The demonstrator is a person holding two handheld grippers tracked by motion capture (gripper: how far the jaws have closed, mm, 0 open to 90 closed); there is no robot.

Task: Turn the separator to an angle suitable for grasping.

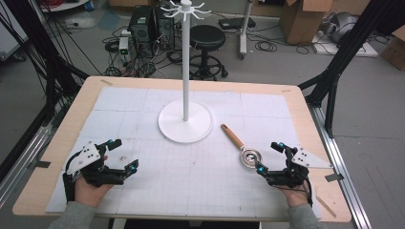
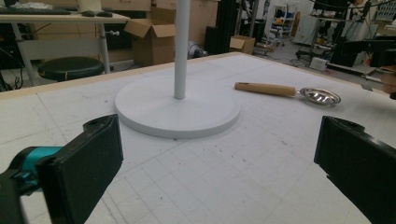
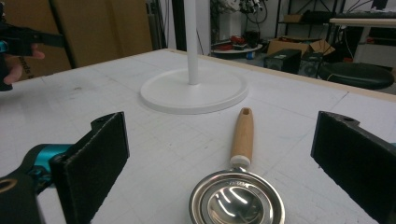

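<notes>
Approach stage, nothing grasped yet. Right gripper (image 1: 271, 158) sits at the near right of the table, jaws spread wide and empty, aimed at the measuring scoop (image 1: 243, 148). The scoop lies flat on the white gridded mat (image 1: 191, 176), its steel bowl (image 3: 236, 201) nearest the gripper and between the jaw lines, its wooden handle (image 3: 243, 136) pointing away toward the white hook stand (image 1: 185, 93). A hole shows at the handle's far end. Left gripper (image 1: 123, 153) rests at the near left, jaws likewise wide apart, holding nothing, well apart from the scoop.

Judgement: next move calls for the right gripper to advance and close on the scoop, probably at the handle, leaving the hole end free for a hook at the stand's top.
</notes>
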